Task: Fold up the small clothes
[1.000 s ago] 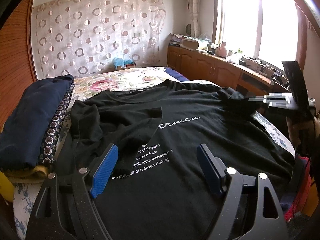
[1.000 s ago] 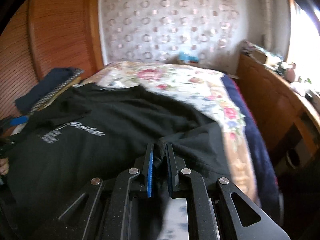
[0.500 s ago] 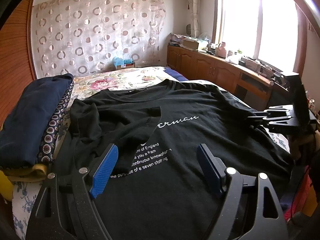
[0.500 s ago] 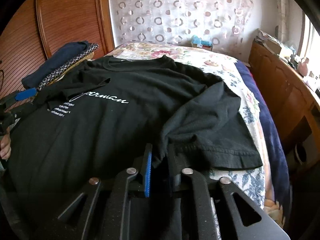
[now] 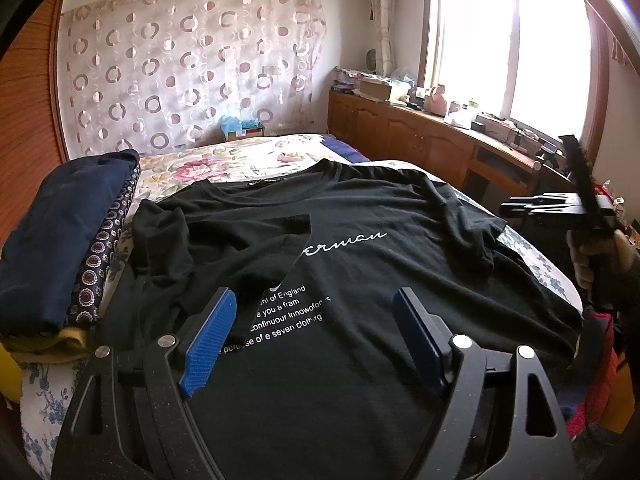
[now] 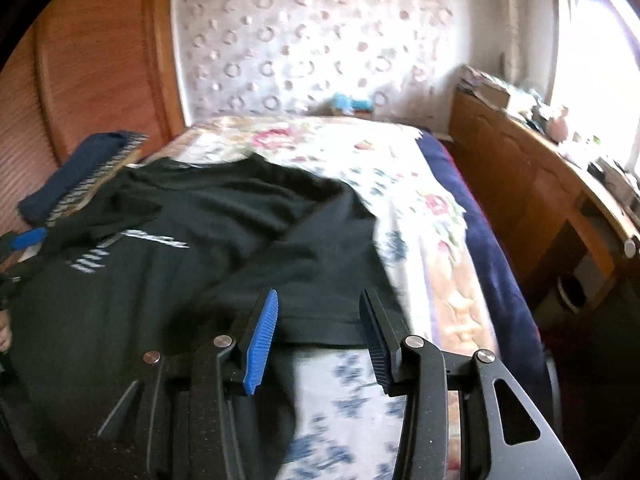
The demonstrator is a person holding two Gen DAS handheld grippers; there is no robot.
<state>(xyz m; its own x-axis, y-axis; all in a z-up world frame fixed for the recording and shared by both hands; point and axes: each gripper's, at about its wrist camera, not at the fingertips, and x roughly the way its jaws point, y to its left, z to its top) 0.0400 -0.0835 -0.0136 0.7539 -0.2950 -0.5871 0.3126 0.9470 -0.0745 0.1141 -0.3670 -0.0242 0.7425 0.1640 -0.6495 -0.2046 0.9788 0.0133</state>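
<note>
A black T-shirt [image 5: 360, 272] with white lettering lies spread face up on the flowered bed [image 5: 240, 160]. Its left sleeve is folded in over the chest. My left gripper [image 5: 316, 320] hovers open over the shirt's lower front, nothing between its blue pads. In the right wrist view the same T-shirt [image 6: 240, 240] shows with its right sleeve [image 6: 328, 288] lying flat on the bedsheet. My right gripper [image 6: 320, 320] is over that sleeve's hem; its jaws are opening and the pads stand clear of the cloth. That right gripper [image 5: 560, 204] also shows at the bed's right edge, held by a hand.
A stack of folded clothes [image 5: 60, 240], dark blue on top, sits at the bed's left side against a wooden wall. A wooden cabinet [image 5: 420, 144] with clutter runs under the window on the right. A tissue box [image 5: 244, 128] stands at the bed's far end.
My right gripper let go of the shirt's right sleeve, which now lies flat on the bed, and its jaws have spread apart. The left gripper has not moved.
</note>
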